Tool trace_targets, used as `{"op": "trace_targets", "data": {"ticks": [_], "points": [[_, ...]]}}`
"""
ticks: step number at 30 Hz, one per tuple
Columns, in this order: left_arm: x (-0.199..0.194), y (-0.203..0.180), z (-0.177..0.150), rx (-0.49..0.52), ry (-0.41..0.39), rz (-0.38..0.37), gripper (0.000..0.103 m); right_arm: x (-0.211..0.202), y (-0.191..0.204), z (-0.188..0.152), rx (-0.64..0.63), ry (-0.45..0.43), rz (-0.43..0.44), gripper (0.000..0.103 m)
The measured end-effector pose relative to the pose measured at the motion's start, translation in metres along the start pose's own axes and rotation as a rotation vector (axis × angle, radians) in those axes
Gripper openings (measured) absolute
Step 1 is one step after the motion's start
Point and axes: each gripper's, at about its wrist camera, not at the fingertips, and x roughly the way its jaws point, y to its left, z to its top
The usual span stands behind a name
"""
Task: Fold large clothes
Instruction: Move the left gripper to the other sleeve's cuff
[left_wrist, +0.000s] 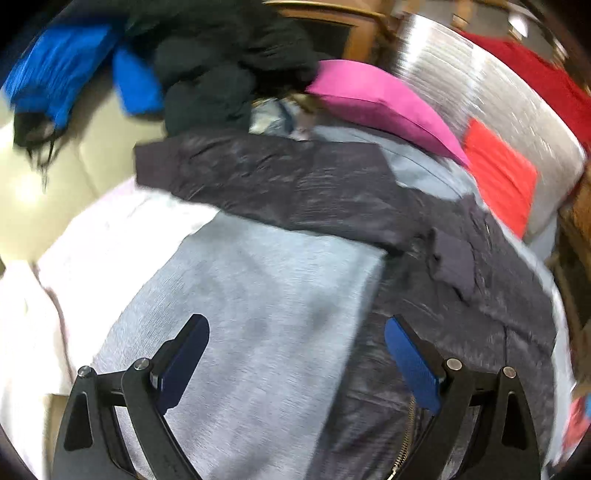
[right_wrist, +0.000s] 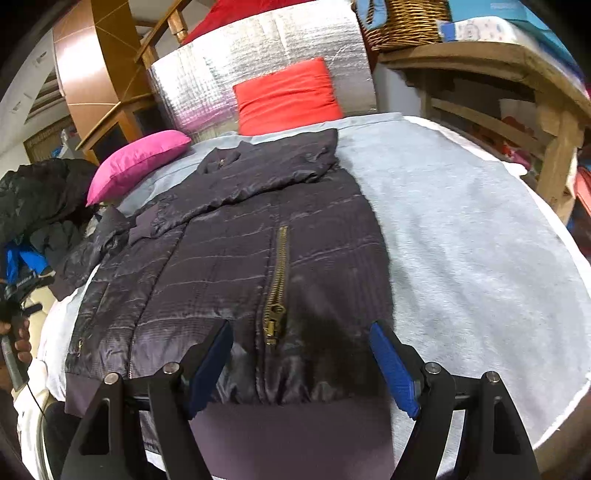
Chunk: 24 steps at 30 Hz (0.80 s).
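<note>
A dark quilted jacket (right_wrist: 221, 258) lies front up on a grey blanket (right_wrist: 461, 240), its brass zipper (right_wrist: 279, 266) running toward me. One sleeve (right_wrist: 258, 173) is folded across the chest. The other sleeve (right_wrist: 92, 251) trails off to the left. My right gripper (right_wrist: 300, 328) hovers open over the hem beside the zipper pull, with nothing between its fingers. In the blurred left wrist view, my left gripper (left_wrist: 295, 332) is open above the blanket (left_wrist: 258, 295) at the edge of the jacket (left_wrist: 295, 184) and holds nothing.
A pink pillow (right_wrist: 136, 162) and a red pillow (right_wrist: 288, 96) sit at the bed's head against a silver foil mat (right_wrist: 258, 48). Black clothes (left_wrist: 221, 66) and a blue garment (left_wrist: 62, 70) are piled at the left. A wooden table (right_wrist: 517, 74) with a wicker basket (right_wrist: 406, 22) stands at the right.
</note>
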Motion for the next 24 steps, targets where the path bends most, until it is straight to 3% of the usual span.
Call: {"op": "trace_targets", "data": {"ticks": [7, 12, 18, 24], "points": [[0.044, 0.098, 0.035, -0.426, 0.008, -0.163, 0.097, -0.001, 0.004, -0.006, 0.003, 0.019, -0.035, 0.08], [0.076, 0.152, 0.074, -0.606, -0.027, -0.205, 0.094, 0.004, 0.019, -0.007, -0.019, 0.032, -0.05, 0.08], [0.118, 0.171, 0.108, -0.636, -0.014, -0.223, 0.094, 0.027, 0.035, -0.002, -0.051, 0.071, -0.071, 0.08], [0.154, 0.161, 0.115, -0.667, 0.035, -0.262, 0.09, 0.051, 0.057, 0.004, -0.092, 0.102, -0.067, 0.08]]}}
